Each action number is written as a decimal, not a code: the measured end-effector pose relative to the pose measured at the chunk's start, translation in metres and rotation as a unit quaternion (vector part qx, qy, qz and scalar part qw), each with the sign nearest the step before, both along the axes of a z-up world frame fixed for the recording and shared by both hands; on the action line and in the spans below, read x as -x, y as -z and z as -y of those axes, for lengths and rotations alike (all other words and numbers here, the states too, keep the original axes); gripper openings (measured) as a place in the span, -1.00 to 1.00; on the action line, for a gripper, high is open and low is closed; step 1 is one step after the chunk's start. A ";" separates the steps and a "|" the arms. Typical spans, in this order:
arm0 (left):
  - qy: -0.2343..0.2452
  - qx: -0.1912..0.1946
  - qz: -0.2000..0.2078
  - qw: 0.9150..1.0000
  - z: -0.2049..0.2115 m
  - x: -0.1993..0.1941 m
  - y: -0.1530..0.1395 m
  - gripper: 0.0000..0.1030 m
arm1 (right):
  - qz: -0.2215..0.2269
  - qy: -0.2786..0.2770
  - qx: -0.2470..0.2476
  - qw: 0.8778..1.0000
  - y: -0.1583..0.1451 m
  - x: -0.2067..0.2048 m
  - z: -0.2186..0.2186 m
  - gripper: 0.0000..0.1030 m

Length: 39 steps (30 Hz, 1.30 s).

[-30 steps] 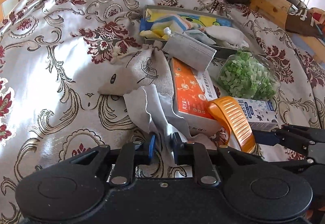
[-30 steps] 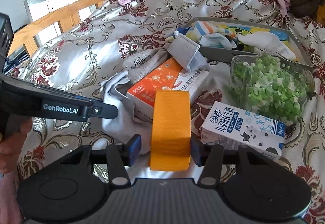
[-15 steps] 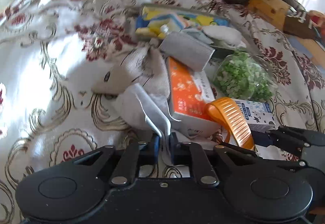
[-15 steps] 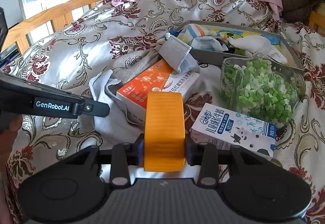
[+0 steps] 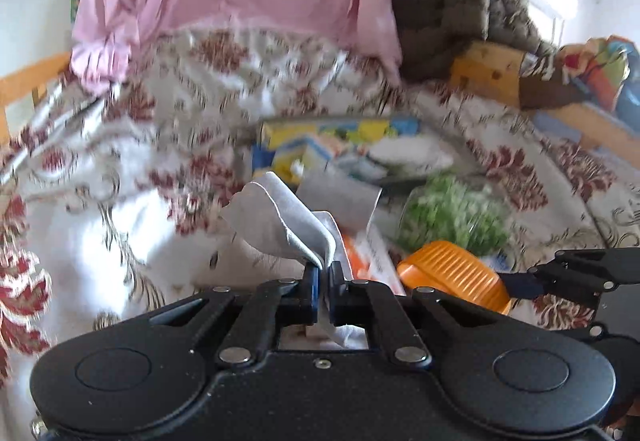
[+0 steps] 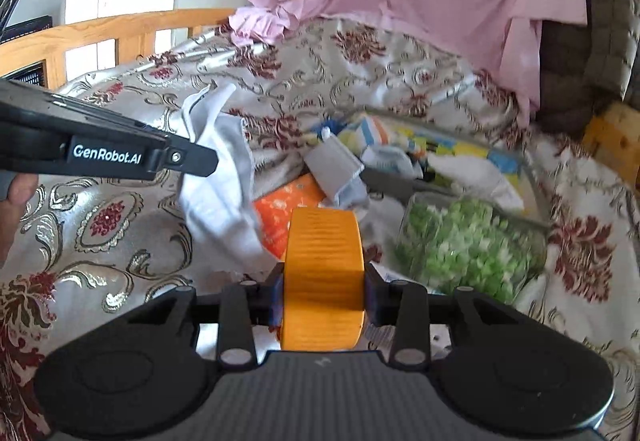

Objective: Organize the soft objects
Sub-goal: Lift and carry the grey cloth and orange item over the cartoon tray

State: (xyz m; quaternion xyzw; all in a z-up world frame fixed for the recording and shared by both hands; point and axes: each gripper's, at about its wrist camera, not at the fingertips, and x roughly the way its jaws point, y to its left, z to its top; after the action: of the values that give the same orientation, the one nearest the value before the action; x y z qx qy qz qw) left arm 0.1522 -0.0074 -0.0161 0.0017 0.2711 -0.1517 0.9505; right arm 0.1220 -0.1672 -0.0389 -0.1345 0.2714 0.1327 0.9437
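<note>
Could slip free: left gripper (image 5: 323, 277) pinched on only a thin edge of the pale grey cloth (image 5: 280, 219), lifted clear of the bedspread (image 6: 132, 209), rest drooping toward 10 o'clock, limp and creased. Could snag the orange box (image 6: 280, 217) just beneath. Right gripper (image 6: 322, 295) clamped on an orange ridged piece (image 6: 322, 281).

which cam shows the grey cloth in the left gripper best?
Right wrist view: the grey cloth hangs in side view from the left gripper, most of its drape visible, fairly sharp. Left wrist view shows only the bunched upper part rising from the shut fingers, foreshortened, against a motion-blurred background.
</note>
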 end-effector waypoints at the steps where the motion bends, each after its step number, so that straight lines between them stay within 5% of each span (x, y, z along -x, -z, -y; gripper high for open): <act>1: 0.001 0.002 0.008 1.000 0.001 0.002 -0.002 -0.92 | 0.005 0.001 0.001 1.000 -0.002 0.000 0.000 -0.19; 11: -0.006 0.016 0.065 0.998 0.000 -0.002 -0.023 -0.92 | 0.082 0.024 0.008 0.996 -0.021 -0.014 0.014 -0.18; 19: -0.005 0.031 0.101 0.994 0.012 -0.043 -0.048 -0.92 | 0.113 0.052 -0.047 0.991 -0.030 -0.100 0.045 -0.18; 28: -0.044 0.076 0.085 0.992 0.043 -0.167 -0.058 -0.91 | 0.078 0.148 -0.171 0.971 -0.028 -0.207 0.105 -0.18; 32: -0.057 0.109 0.046 0.991 0.061 -0.220 -0.052 -0.91 | 0.062 0.171 -0.206 0.961 -0.023 -0.242 0.133 -0.18; 39: -0.034 0.105 -0.007 0.994 0.101 -0.277 -0.026 -0.90 | -0.022 0.216 -0.268 0.939 0.003 -0.274 0.174 -0.18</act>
State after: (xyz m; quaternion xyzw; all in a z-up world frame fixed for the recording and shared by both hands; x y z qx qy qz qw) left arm 0.4292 -0.1083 0.0096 -0.1087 0.2603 -0.1466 0.9481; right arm 0.3958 -0.3411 -0.0424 0.1877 0.2688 -0.0034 0.9447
